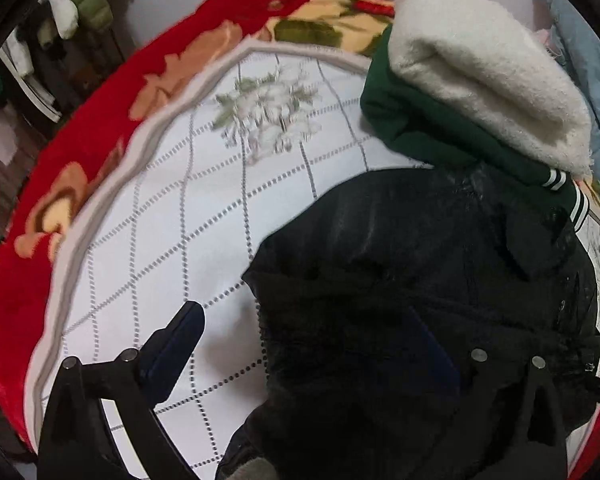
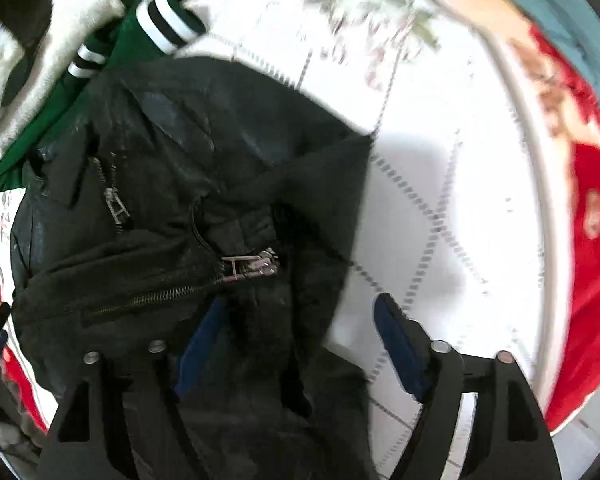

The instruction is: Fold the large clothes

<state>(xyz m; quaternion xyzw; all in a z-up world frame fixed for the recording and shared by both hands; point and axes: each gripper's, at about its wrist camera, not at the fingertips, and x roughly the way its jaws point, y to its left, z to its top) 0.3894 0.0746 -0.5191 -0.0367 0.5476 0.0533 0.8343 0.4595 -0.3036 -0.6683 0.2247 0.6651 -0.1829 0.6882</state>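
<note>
A black leather jacket (image 1: 412,280) with zips lies bunched on a white quilted mat (image 1: 180,216); it also shows in the right wrist view (image 2: 172,184). My left gripper (image 1: 300,332) is open, its right finger over the jacket's dark edge, its left finger over the mat. My right gripper (image 2: 296,320) is open, jacket fabric lying loosely between its blue pads (image 2: 396,344), not pinched. A green varsity jacket (image 1: 432,128) with white fleece lining (image 1: 488,68) lies folded just beyond the black one.
The mat (image 2: 460,152) rests on a red flowered blanket (image 1: 112,92). Hanging clothes (image 1: 72,12) are at the far left. A light blue garment (image 1: 588,64) lies at the right edge.
</note>
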